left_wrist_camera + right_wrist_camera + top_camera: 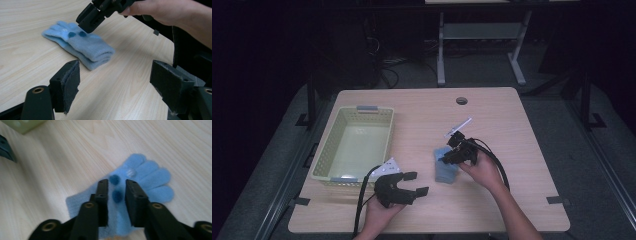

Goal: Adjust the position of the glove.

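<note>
The blue glove (445, 170) lies mid-table, right of the basket (354, 145). The right gripper (116, 195) hangs over it w/ jaws a little apart; the left gripper (115, 85), low in the frame, is wide apart. It could grab just fuzz & the glove slips out.

Bare table (492, 195) surrounds the glove (445, 167); the basket (328, 152) walls off the left.

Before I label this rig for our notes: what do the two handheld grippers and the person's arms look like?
Both are black two-jaw tools. The left gripper has blocky jaws faced with dark, fuzzy-edged pads and brass-coloured pivot rings. The right gripper has narrower jaws with small screw holes. A black cable trails from each. The forearms look bare, no sleeves.
</note>
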A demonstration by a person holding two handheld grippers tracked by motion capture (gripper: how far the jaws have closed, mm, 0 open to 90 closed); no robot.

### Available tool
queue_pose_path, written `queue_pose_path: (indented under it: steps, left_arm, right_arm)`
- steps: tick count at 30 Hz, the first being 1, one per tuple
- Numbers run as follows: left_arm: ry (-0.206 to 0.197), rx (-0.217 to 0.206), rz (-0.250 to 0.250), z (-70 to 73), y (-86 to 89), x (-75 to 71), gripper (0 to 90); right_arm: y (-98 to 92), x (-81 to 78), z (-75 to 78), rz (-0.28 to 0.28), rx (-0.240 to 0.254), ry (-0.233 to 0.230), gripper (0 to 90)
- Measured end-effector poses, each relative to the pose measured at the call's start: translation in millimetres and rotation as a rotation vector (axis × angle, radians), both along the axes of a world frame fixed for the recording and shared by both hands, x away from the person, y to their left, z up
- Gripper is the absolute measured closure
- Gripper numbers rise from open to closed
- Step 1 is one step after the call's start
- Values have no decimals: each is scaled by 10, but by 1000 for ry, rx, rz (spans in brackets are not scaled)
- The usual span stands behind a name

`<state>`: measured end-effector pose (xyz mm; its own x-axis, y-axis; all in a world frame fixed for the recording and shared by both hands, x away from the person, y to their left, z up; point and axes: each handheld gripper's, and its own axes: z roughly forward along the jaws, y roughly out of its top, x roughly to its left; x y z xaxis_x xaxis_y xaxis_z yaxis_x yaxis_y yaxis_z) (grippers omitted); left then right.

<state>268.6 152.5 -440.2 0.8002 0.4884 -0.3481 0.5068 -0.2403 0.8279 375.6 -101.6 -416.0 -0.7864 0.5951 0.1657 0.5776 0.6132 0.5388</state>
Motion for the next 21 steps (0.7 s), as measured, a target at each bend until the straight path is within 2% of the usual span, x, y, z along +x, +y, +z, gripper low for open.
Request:
queue_pose_path:
  steps: [2, 4, 6, 7, 8, 9, 14, 18, 21]
  left_arm:
    - [6, -5, 7, -2, -8, 7, 251]
    - [13, -2, 6, -3, -18, 13, 264]
    - [17, -3, 7, -5, -24, 15, 266]
    - [23, -2, 9, -6, -29, 20, 266]
    - [30, -9, 14, -12, -39, 21, 271]
    - [38, 1, 7, -14, -40, 28, 274]
    - [69, 7, 7, -3, -73, 58, 285]
    - [101, 0, 19, 34, -144, 111, 293]
    - [115, 15, 33, 77, -231, 163, 298]
  right_arm:
    - [1, 5, -39, -19, -9, 1, 773]
    - [16, 25, -104, -24, -8, 22, 785]
    - [48, 39, -192, -25, -31, 42, 787]
    - [48, 39, -192, -25, -31, 42, 787]
    - [68, 50, -255, -29, -28, 52, 776]
    - [66, 50, -254, -33, -19, 53, 763]
    - [7, 16, -176, -66, 16, 41, 632]
    - [-114, -48, -106, -129, 66, 41, 518]
    - [-210, -96, -72, -170, 96, 58, 453]
